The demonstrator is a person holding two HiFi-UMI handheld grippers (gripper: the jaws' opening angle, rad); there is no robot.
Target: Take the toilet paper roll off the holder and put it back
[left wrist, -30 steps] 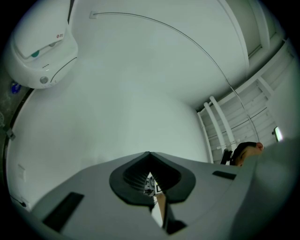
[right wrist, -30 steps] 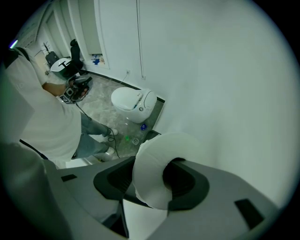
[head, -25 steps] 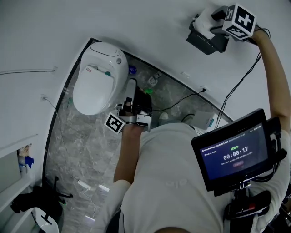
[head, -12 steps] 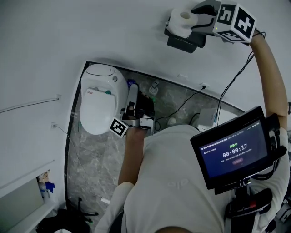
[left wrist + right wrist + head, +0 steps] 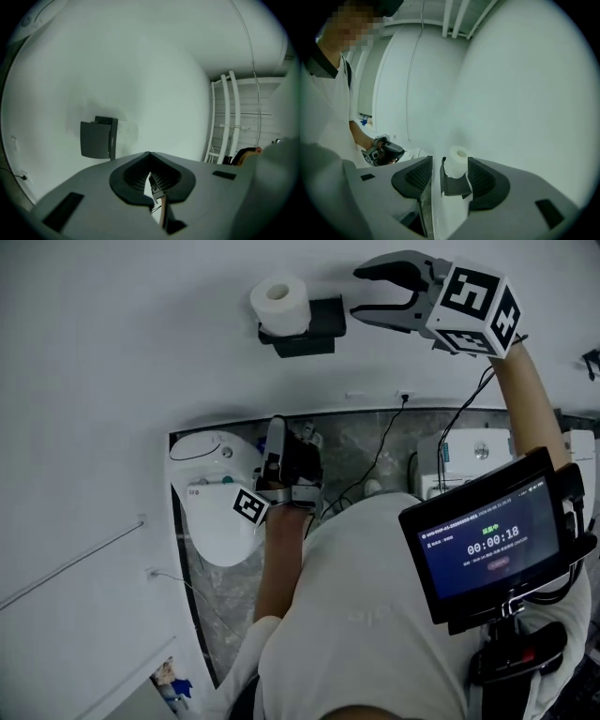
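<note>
The white toilet paper roll (image 5: 279,303) sits upright on the black wall holder (image 5: 309,329), high on the white wall. My right gripper (image 5: 358,294) is open just to the right of the holder, apart from it, with nothing between its jaws. In the right gripper view the roll (image 5: 456,161) and holder (image 5: 454,185) show beyond the spread jaws of my right gripper (image 5: 449,174). My left gripper (image 5: 276,435) hangs low above the toilet, shut and empty. Past my left gripper (image 5: 150,155), the left gripper view catches the holder (image 5: 97,139) with the roll (image 5: 126,132) blurred beside it.
A white toilet (image 5: 212,512) stands on the grey stone floor below the holder. A white appliance (image 5: 469,454) sits at the right by the wall, with a cable running to a socket. A screen (image 5: 489,546) hangs at my chest. White pipes (image 5: 226,117) rise at the far corner.
My right gripper has let go of the roll, which now rests on the holder, and has opened and drawn back to the right. The left gripper now points toward the holder.
</note>
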